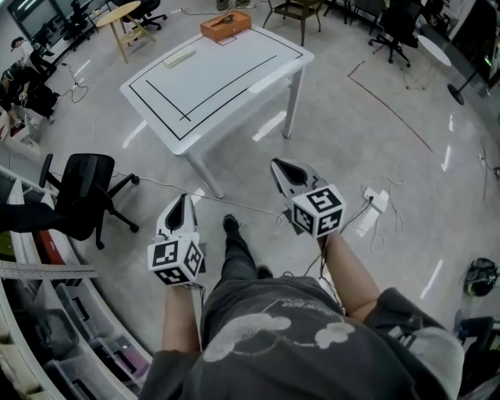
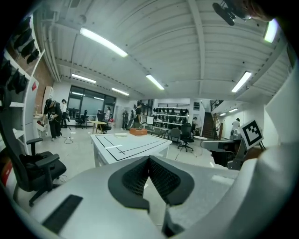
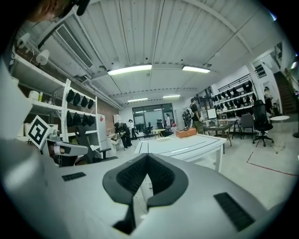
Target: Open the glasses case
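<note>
Both grippers are closed and hold nothing. On our left, the left gripper (image 1: pixel 182 200) hangs over the bare floor with its dark ribbed pads (image 2: pixel 140 175) meeting at the tip. Our own view along it shows only the room beyond. Left of it stands a black office chair (image 1: pixel 84 192), and past that chair, shelving (image 1: pixel 47 312) runs along the edge of the head view. Ahead of us, well apart from both tools, is a white table (image 1: pixel 234 86) marked with black lines. We cannot pick out a glasses case for certain at this range. What lies on the table is a pale oblong piece (image 1: pixel 180 58) near its left rim and, to the right of that, an orange box (image 1: pixel 225 24) at the far edge. The right gripper (image 1: pixel 276 165) is held a little further forward than the left, its jaws pressed together with nothing between them, pointing towards the table leg (image 1: pixel 291 105). Right of it, a white power strip (image 1: pixel 376 201) and its cable lie on the floor.
</note>
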